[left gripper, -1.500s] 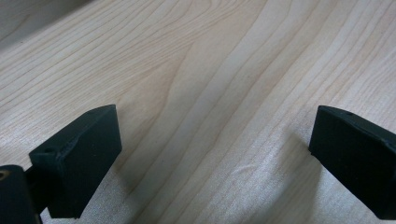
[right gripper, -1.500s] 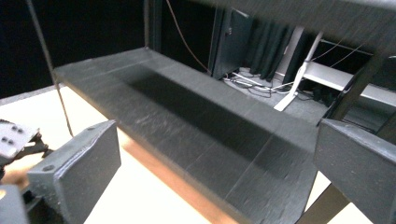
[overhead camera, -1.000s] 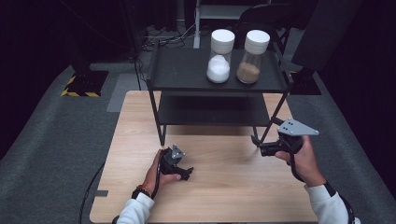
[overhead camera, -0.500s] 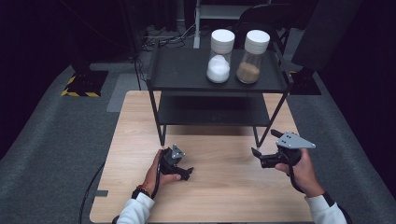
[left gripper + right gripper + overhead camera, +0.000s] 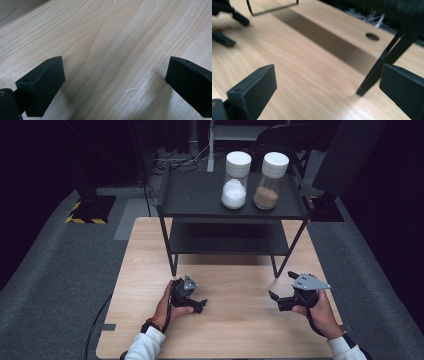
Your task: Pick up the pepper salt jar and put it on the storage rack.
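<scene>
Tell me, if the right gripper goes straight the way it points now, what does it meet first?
Probably the left gripper: the right gripper points across bare table toward it.

In the high view, the lower shelf of the black rack [image 5: 230, 210] lies in shadow under the top shelf, so whatever rests there cannot be told. The far end of the wooden table [image 5: 225, 330] is covered by the rack. The person's forearms are cut off at the bottom edge. In the left gripper view, both jaws are cut by the bottom edge, the right-hand one also by the right edge. In the right gripper view, the other gripper [image 5: 227, 23] at the upper left is blurred and clipped by the frame, and a rack leg [image 5: 384, 60] is cut off at the upper right.
</scene>
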A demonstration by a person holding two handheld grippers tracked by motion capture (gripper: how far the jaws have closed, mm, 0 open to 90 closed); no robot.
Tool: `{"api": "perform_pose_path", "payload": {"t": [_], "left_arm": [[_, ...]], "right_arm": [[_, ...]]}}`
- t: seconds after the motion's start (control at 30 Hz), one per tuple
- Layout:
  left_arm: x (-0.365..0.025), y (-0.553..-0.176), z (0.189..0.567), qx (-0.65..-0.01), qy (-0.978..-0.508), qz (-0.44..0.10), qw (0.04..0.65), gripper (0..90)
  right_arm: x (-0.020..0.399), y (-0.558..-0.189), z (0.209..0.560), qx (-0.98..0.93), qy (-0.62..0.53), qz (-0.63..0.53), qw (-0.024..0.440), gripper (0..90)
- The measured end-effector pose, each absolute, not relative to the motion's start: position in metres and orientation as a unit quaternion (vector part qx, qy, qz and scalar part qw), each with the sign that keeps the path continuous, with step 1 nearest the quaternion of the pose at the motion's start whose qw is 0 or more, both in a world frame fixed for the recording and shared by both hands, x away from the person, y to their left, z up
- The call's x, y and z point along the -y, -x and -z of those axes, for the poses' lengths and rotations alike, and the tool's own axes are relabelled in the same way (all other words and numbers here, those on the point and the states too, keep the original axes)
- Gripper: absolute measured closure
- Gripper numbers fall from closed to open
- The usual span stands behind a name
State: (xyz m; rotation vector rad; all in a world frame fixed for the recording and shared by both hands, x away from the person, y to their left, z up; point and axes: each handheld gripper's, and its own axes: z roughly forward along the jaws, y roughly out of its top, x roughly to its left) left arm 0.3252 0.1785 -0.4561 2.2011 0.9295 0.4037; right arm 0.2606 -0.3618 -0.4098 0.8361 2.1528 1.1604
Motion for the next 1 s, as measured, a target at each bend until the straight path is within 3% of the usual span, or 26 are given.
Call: {"api": "perform_pose_path", "payload": {"t": [0.4, 1.0], "left_arm": [[-0.179, -0.325, 0.456, -0.359, -0.851, -0.156, 0.351, 2.3], [-0.178, -0.325, 0.456, -0.359, -0.850, -0.157, 0.351, 2.3]], "right_arm": [[0.365, -0.271, 0.437, -0.825, -0.330, -0.390, 0.243, 1.8], [0.361, -0.280, 0.449, -0.844, -0.337, -0.355, 0.218, 1.8]]}}
